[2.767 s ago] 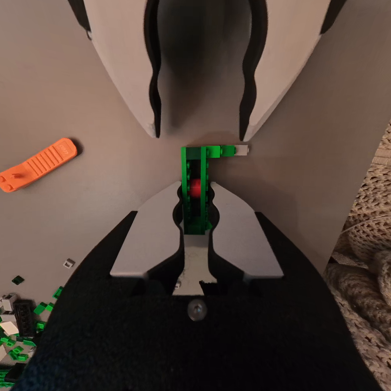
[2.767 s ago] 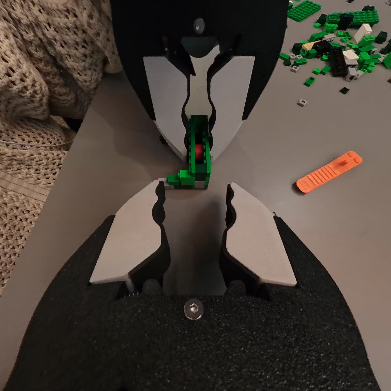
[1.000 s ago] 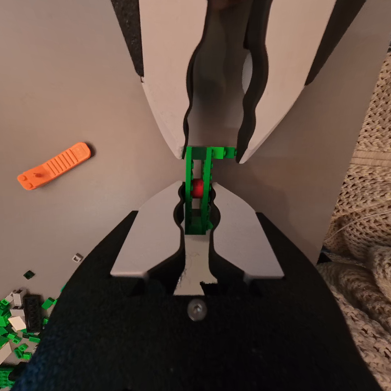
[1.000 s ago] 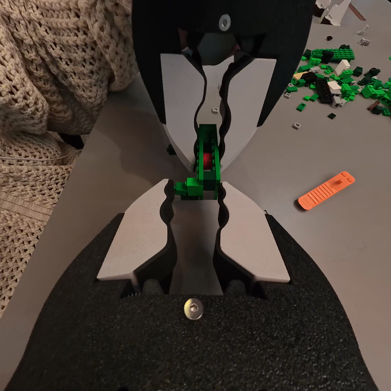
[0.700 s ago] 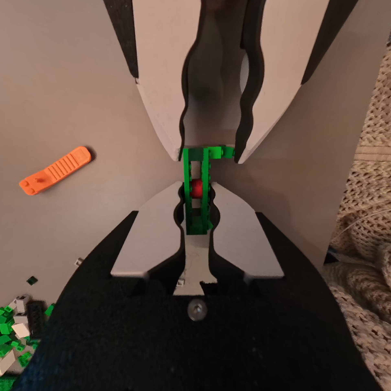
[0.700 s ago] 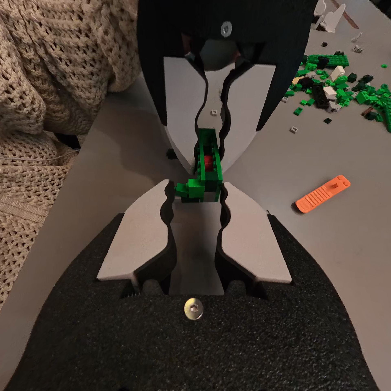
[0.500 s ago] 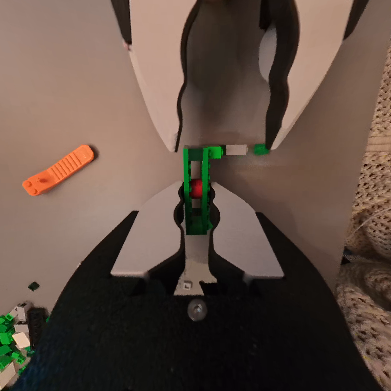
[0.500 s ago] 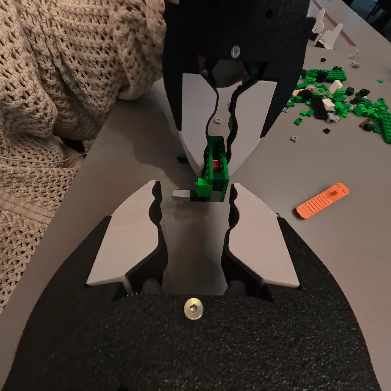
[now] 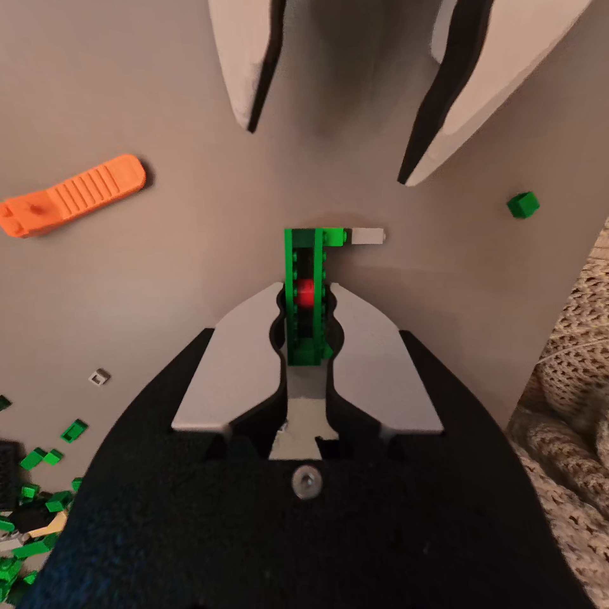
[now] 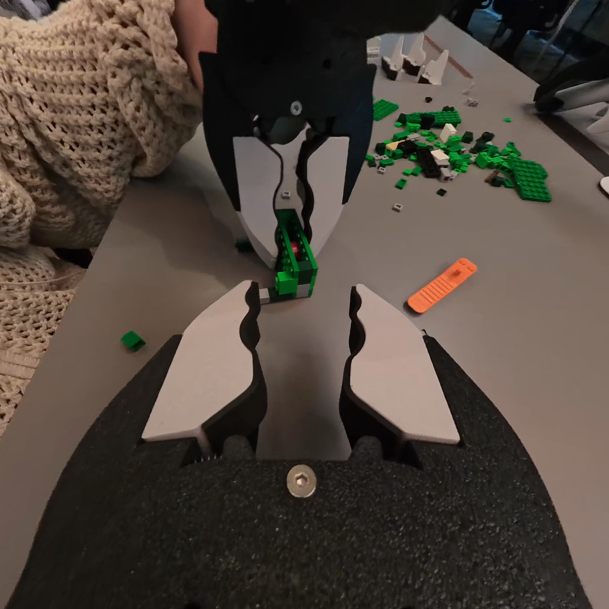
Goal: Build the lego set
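My left gripper (image 9: 304,291) is shut on a narrow green lego assembly (image 9: 304,260) with a red piece (image 9: 304,296) inside; the same assembly shows in the right wrist view (image 10: 295,263). A bright green piece and a grey stub (image 9: 367,236) stick out sideways at its far end. My right gripper (image 10: 304,290) is open and empty, drawn back just short of the assembly's end. A small green brick (image 9: 523,205) lies loose on the grey table, also in the right wrist view (image 10: 132,341) left of my right gripper.
An orange brick separator (image 9: 72,195) lies on the table (image 9: 148,82); it also shows in the right wrist view (image 10: 441,286). A pile of green, black and white pieces (image 10: 461,155) with green plates lies farther off. A person's knitted beige sleeve (image 10: 82,115) lines the table edge. One gripper's finger ends stand about 7 cm off the other's. The small green brick (image 9: 523,205) is about 8 cm from my right fingertips.
My right gripper has opened and pulled back from the assembly's end. A small green brick came off the side stub and now lies on the table. My left gripper kept its hold.
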A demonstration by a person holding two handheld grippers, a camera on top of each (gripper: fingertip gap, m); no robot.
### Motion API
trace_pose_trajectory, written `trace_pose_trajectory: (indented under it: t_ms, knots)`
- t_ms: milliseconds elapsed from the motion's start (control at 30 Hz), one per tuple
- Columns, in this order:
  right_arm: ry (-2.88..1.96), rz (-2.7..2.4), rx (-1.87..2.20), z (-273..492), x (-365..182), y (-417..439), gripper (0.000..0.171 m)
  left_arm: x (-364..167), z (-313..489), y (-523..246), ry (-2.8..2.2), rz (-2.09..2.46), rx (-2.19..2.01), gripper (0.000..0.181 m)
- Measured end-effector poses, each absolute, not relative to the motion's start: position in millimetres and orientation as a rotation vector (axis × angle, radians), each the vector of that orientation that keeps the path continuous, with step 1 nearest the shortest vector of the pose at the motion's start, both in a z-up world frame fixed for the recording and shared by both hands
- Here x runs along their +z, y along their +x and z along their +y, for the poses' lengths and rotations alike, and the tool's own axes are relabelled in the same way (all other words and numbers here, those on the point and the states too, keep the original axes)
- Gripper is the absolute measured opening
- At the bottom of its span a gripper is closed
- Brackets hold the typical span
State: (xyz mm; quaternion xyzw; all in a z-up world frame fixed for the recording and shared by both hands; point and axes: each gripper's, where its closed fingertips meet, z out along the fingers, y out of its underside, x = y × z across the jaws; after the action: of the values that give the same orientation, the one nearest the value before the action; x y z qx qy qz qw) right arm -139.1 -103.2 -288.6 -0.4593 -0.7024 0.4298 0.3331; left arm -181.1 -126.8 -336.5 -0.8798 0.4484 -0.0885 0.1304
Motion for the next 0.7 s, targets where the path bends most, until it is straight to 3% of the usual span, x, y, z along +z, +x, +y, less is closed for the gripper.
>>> trace_pose_trajectory:
  t_ms: [133, 167, 433, 567, 700]
  knots:
    - [-1.200, -1.813, 1.165, -102, -285, -138, 0.048, -337, -129, -180, -2.568, 1.319, -0.249, 0.029]
    - [-1.194, -1.828, 1.159, -104, -286, -138, 0.048, -337, -128, -181, -2.560, 1.331, -0.223, 0.020]
    - [-1.246, -1.925, 1.220, -120, -294, -146, 0.054, -323, -125, -162, -2.426, 1.363, -0.262, 0.020]
    - [-1.211, -1.982, 1.186, -125, -298, -143, 0.031, -318, -127, -157, -2.401, 1.403, -0.234, 0.020]
    - [-1.194, -1.977, 1.185, -126, -296, -142, 0.029, -316, -125, -156, -2.390, 1.409, -0.219, 0.019]
